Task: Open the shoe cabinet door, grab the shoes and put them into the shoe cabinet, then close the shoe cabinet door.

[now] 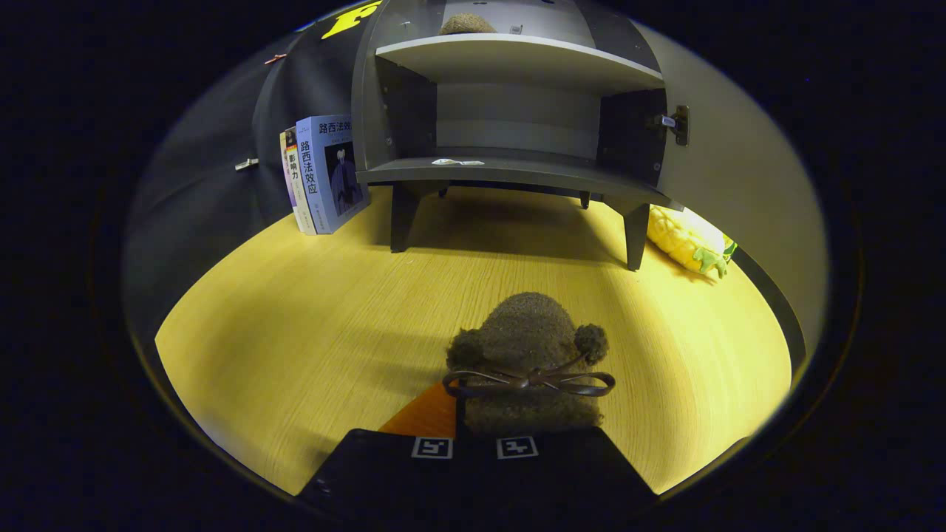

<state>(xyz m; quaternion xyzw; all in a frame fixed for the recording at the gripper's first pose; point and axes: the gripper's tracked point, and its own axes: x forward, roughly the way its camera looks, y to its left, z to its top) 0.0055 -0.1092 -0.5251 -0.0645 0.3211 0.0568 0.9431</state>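
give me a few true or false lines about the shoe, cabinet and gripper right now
1. The cabinet door is open. True.
2. A fuzzy brown shoe sits at the gripper, above its fingers. True.
3. The lower shelf already holds a shoe. False: it holds only a small pale scrap.
4. The books stand to the right of the cabinet. False: they stand on its left; a pineapple toy lies on its right.
5. Something brown and fuzzy rests on the upper shelf. True.

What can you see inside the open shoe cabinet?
On the upper shelf of the shoe cabinet sits a fuzzy brown shoe, only partly visible. The lower shelf holds just a small white slip. The fingers grip a matching shoe.
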